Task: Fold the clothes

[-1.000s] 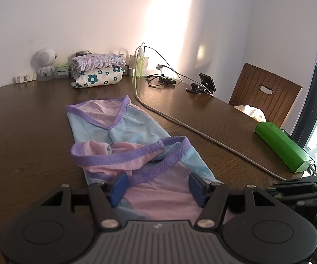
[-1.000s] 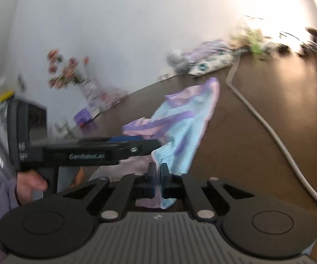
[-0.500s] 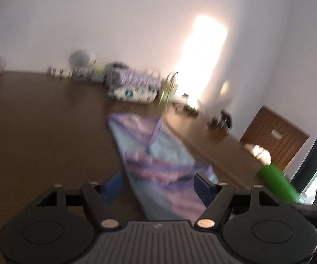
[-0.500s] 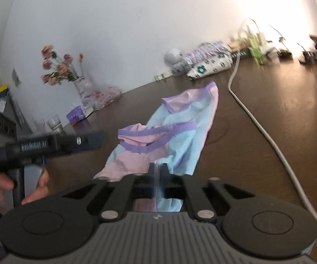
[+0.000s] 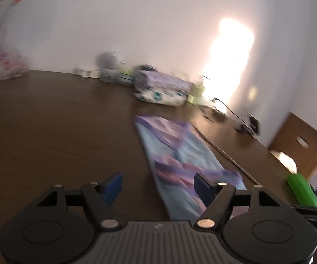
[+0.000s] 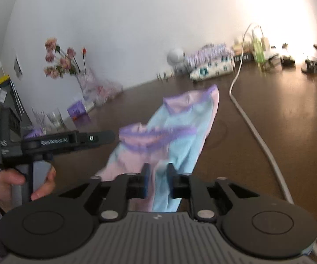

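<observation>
1. My right gripper (image 6: 157, 181) was opening its jaws. The blue pads stood a little apart, and the near end of the garment (image 6: 169, 129) lay in the gap between them. The pads did not press on it.
2. My left gripper (image 5: 157, 186) had its jaws wide apart. Nothing was held in them. The bare table (image 5: 48, 136) showed under its left pad, and the edge of the garment (image 5: 180, 158) ran under its right pad.
3. The garment was light blue and pink with purple bands. It lay flat on the dark table, folded into a long strip that ran away from both grippers.
4. Seen from my right gripper, the left gripper (image 6: 105, 136) hung to the left of the cloth, with a hand (image 6: 15, 182) around its grip.
5. A pale cable (image 6: 255, 132) lay on the table to the right of the garment.
6. Far ahead, by the wall, sat a pile of folded clothes (image 6: 211, 65).
7. Far off to the left stood a vase of flowers (image 6: 70, 66).
8. To the right of my left gripper lay a green thing (image 5: 301, 189), near a brown chair (image 5: 301, 149).
</observation>
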